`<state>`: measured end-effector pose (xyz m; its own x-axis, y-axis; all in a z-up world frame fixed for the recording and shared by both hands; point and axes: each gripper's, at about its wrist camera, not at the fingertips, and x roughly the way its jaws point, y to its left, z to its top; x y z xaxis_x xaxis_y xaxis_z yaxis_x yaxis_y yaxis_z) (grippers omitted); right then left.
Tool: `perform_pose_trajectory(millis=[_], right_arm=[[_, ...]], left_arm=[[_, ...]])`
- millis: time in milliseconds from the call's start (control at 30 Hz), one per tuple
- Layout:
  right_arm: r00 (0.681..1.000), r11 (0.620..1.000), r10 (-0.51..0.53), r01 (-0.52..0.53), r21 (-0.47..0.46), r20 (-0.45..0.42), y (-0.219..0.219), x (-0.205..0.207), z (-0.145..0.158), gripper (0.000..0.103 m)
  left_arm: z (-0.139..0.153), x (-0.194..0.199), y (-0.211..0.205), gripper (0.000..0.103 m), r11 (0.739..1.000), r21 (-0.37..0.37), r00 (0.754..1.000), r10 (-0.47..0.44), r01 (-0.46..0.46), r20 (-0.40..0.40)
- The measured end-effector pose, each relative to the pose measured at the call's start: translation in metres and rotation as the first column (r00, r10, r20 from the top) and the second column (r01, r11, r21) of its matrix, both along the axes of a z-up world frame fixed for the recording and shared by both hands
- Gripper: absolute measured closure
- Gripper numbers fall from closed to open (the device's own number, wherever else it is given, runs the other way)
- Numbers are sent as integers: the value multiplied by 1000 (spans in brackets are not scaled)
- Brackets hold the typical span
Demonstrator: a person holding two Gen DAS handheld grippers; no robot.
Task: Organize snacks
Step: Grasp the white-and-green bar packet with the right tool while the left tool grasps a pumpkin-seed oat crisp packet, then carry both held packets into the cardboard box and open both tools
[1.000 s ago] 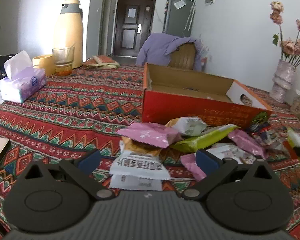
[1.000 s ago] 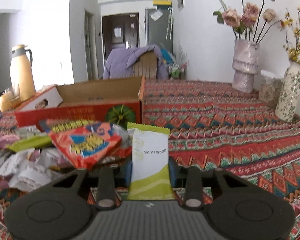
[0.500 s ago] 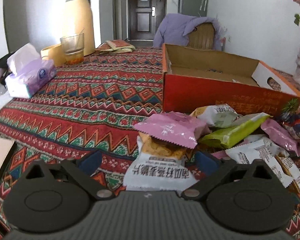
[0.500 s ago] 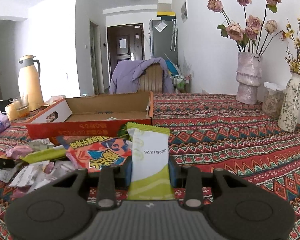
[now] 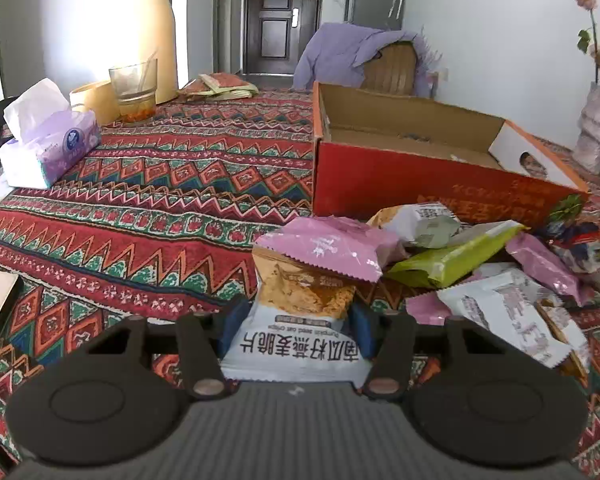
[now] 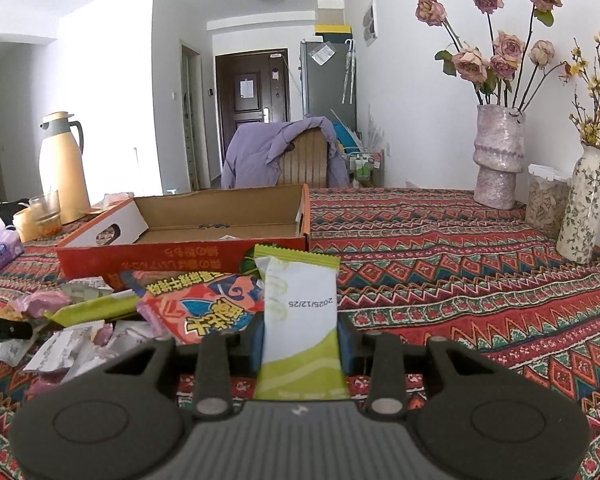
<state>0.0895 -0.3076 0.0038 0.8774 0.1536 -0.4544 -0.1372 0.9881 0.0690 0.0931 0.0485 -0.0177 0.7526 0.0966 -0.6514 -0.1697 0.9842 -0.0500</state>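
Observation:
My left gripper [image 5: 294,330] is shut on a white-and-orange snack packet [image 5: 300,320] at the near edge of a pile of snacks; a pink packet [image 5: 328,246] lies on its far end. My right gripper [image 6: 300,340] is shut on a white-and-green snack packet [image 6: 300,312], held upright above the table. An open red cardboard box [image 5: 400,184] stands behind the pile; it also shows in the right wrist view [image 6: 172,254], and looks nearly empty. A red-and-blue packet [image 6: 204,308] lies left of my right gripper.
A tissue pack [image 5: 48,144], a glass [image 5: 134,88] and a yellow thermos [image 5: 152,28] stand far left. Two flower vases [image 6: 500,156] [image 6: 580,208] and a jar [image 6: 546,196] stand far right. A patterned cloth [image 5: 160,200] covers the table. A chair with a purple jacket [image 6: 284,152] is behind.
My left gripper has moved forward and closed on the white-and-orange packet. My right gripper has risen with the white-and-green packet still in it.

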Motion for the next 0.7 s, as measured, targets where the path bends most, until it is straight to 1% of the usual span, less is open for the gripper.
perform_pose_trajectory(millis=[467, 600, 700], right_arm=[[1000, 1000, -1, 1, -2, 25, 3, -11, 6, 68], [999, 1000, 1, -1, -4, 37, 3, -13, 9, 68], [999, 1000, 7, -6, -7, 45, 5, -14, 12, 68]], left_arm=[[17, -34, 3, 49, 999, -11, 997, -32, 33, 66], [27, -41, 4, 49, 999, -16, 994, -40, 41, 100], [34, -43, 3, 49, 999, -6, 992, -50, 51, 120]])
